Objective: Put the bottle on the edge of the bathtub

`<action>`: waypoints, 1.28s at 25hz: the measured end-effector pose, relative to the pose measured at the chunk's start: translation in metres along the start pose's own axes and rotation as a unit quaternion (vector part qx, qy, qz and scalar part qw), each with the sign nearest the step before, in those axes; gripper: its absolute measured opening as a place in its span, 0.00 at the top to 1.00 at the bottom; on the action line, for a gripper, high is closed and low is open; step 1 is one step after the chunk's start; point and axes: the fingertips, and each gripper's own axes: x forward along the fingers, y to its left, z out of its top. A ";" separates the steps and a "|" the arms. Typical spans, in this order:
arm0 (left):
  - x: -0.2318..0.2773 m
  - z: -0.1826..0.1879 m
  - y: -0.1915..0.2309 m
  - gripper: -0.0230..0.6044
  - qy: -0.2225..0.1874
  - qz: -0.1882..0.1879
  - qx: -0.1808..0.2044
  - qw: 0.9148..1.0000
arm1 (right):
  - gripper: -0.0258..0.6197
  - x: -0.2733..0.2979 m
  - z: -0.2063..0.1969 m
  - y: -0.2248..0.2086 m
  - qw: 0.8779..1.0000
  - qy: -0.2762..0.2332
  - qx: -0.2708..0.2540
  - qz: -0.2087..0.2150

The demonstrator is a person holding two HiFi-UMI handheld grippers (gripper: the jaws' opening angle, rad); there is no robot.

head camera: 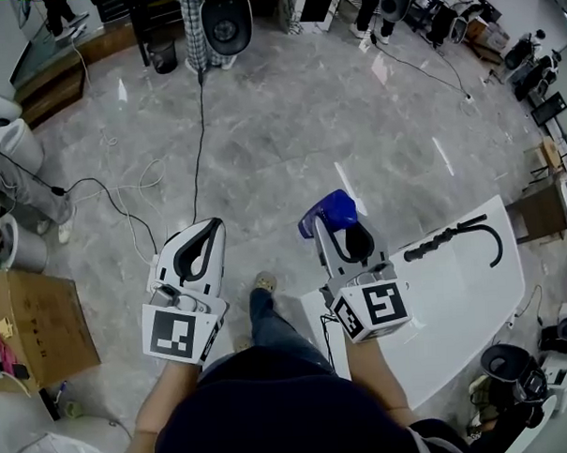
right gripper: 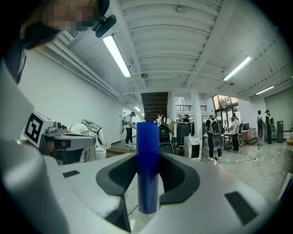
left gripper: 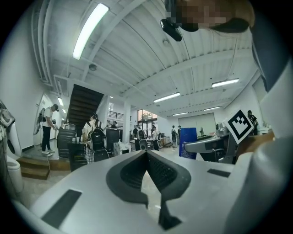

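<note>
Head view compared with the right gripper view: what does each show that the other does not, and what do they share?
Only the head view: the white bathtub, a black hose lying on it, and a cardboard box. Only the right gripper view: the staircase and the ceiling lights. Both: the blue bottle clamped between the fingers of the right gripper.

Cardboard box (head camera: 39, 325) — black cable (head camera: 201, 121)

No word, number or brand can be read: the left hand-held gripper (head camera: 204, 232) and right hand-held gripper (head camera: 345, 232) carry a left marker cube (head camera: 180, 333) and right marker cube (head camera: 376, 308) bearing only black-and-white square patterns, while the blue standing banner (left gripper: 188, 142) shows print too small to make out.
</note>
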 end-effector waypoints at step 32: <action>0.351 0.021 -0.251 0.93 -0.012 -0.425 0.006 0.905 | 0.71 -0.123 -0.035 -0.313 0.903 0.031 0.062 -0.424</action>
